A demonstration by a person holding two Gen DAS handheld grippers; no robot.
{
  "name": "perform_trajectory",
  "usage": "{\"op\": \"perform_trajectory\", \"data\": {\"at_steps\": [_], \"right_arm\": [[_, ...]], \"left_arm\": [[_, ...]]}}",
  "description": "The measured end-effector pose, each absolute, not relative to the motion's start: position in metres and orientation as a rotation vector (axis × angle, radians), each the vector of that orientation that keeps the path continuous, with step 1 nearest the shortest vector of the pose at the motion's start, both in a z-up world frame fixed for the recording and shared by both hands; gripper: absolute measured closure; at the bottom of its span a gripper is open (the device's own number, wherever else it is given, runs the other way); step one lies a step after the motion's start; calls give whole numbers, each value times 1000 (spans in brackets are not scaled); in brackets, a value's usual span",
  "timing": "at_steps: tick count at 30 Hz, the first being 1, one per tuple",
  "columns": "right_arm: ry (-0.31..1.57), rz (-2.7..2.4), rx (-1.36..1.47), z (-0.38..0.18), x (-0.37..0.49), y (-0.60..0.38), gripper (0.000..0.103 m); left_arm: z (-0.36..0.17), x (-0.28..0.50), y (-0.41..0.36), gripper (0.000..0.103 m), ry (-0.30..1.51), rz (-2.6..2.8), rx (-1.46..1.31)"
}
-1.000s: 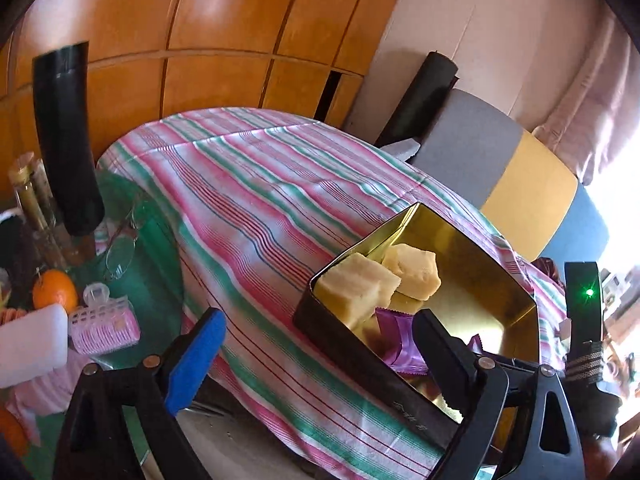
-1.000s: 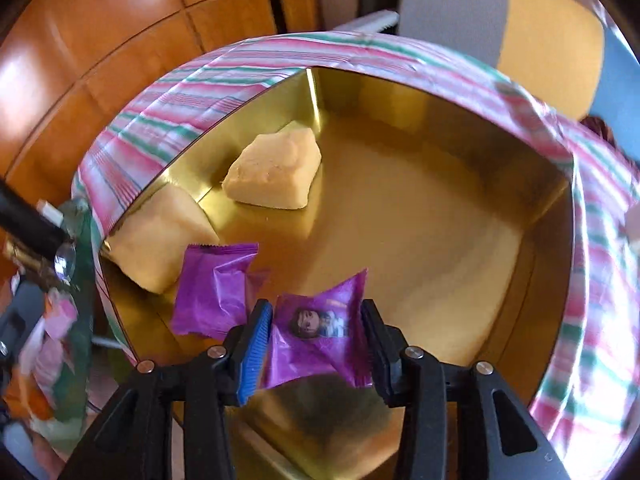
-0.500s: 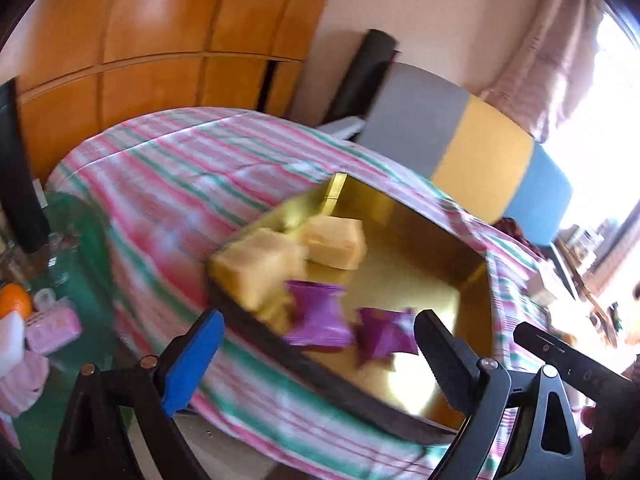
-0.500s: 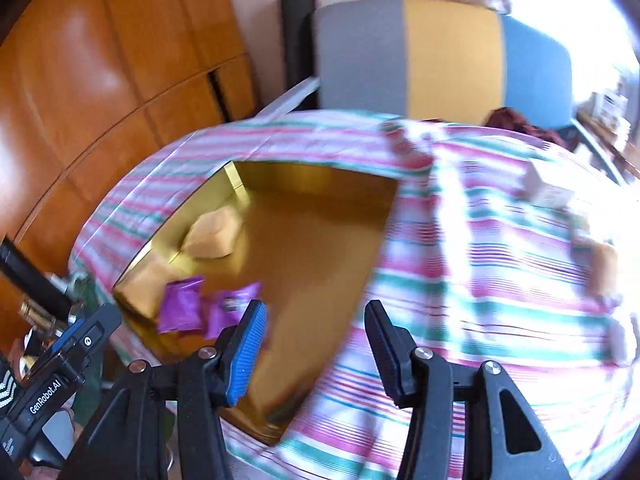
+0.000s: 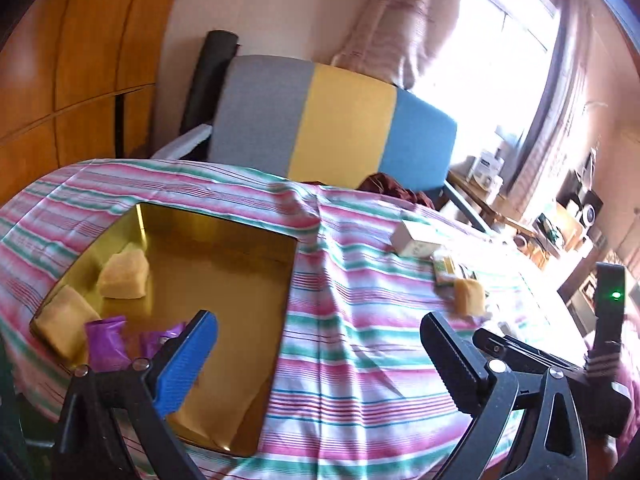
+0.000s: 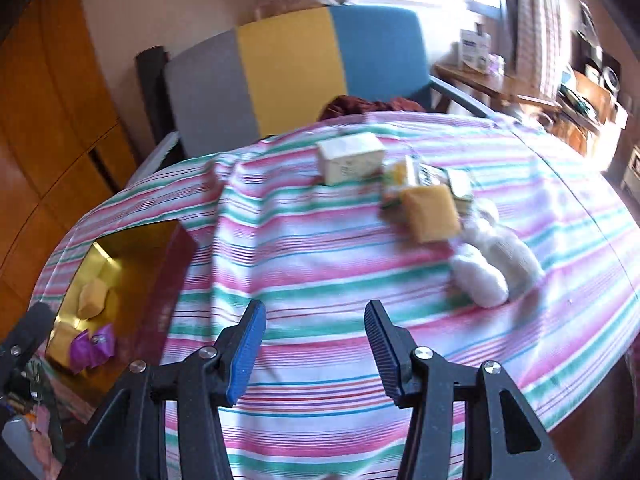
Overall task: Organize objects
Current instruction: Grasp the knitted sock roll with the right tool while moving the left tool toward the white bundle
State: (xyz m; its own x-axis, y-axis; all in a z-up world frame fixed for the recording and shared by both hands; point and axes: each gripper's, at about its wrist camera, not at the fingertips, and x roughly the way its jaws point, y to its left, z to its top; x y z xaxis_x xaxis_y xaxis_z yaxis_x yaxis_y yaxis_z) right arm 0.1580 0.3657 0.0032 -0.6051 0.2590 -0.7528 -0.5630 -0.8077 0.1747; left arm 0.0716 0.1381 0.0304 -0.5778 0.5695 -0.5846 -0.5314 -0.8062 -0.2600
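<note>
Reaching for the next pickup, I judge: my right claw [image 6: 314, 350] is spread wide and carries nothing, hanging above the striped cloth of the worktop [image 6: 328, 264] and aimed toward the loose pile on the far right side. My left claw [image 5: 320, 360] is likewise released and bare, sitting over the near edge of the gold tin [image 5: 224, 280]. The tin lies at the left end of the worktop and holds four things, all bunched in its left part: two pale yellow wrapped blocks [image 5: 122, 274], one in the near-left corner and one just behind it, and two purple sachets [image 5: 106, 342] side by side at the near wall, just beside the corner block. The rest of the tin floor is bare. Still to sort, well apart from the tin: an orange-yellow block [image 6: 430, 212] resting against small green-and-yellow packets [image 6: 460, 186], a white carton [image 6: 350, 158] just behind them, and a white fluffy lump [image 6: 494, 258] nearest me, possibly a soft toy or wadding, too blurred to tell. The next move calls for carrying the right claw forward and rightward, lowering it over the orange-yellow block with fingers straddling its sides, and closing without nudging the packets it touches.
</note>
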Motion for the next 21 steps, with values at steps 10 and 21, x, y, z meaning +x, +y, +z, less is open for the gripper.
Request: {"op": "perform_trajectory", "data": {"at_steps": [10,21], "right_arm": [[613,2288,-981,-30,201,418,40],[693,2168,-859,-59,266,497,28]], "left_arm": [[9,103,178,0,64,2227,-984],[-3,113,207,0,147,2205,-1005]]}}
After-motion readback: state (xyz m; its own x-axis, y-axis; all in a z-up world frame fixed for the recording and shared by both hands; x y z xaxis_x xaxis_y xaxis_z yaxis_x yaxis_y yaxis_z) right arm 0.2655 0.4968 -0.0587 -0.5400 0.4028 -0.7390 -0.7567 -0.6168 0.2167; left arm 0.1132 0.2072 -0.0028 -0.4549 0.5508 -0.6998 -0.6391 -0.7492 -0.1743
